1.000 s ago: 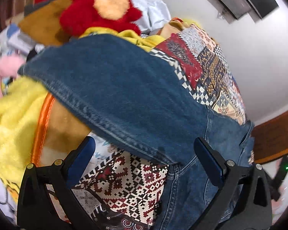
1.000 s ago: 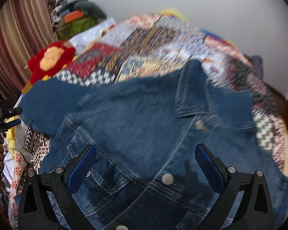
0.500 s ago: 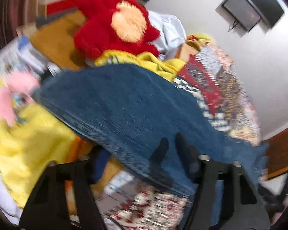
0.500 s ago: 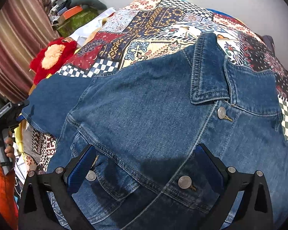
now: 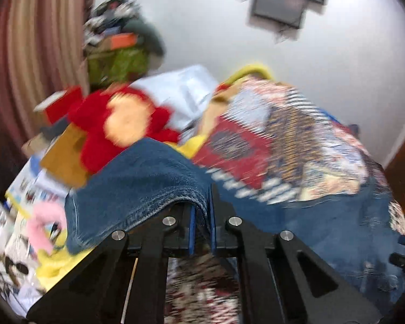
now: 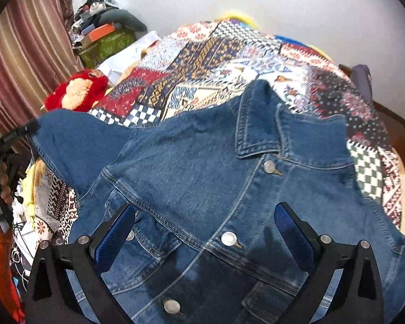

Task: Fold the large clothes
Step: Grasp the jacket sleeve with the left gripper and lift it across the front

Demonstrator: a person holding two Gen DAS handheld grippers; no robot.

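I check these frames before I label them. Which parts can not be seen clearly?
- Left wrist view: motion blur smears the patterned bedspread and red plush toy.
- Left wrist view: the left gripper itself hides how much denim jacket sleeve it pinches.
- Right wrist view: the jacket hem is cut off by the bottom edge and the right gripper.

We have our left tongs (image 5: 201, 225) pinched shut on a fold of denim jacket sleeve (image 5: 148, 186), while our right tongs (image 6: 206, 236) hang spread wide above the jacket front.
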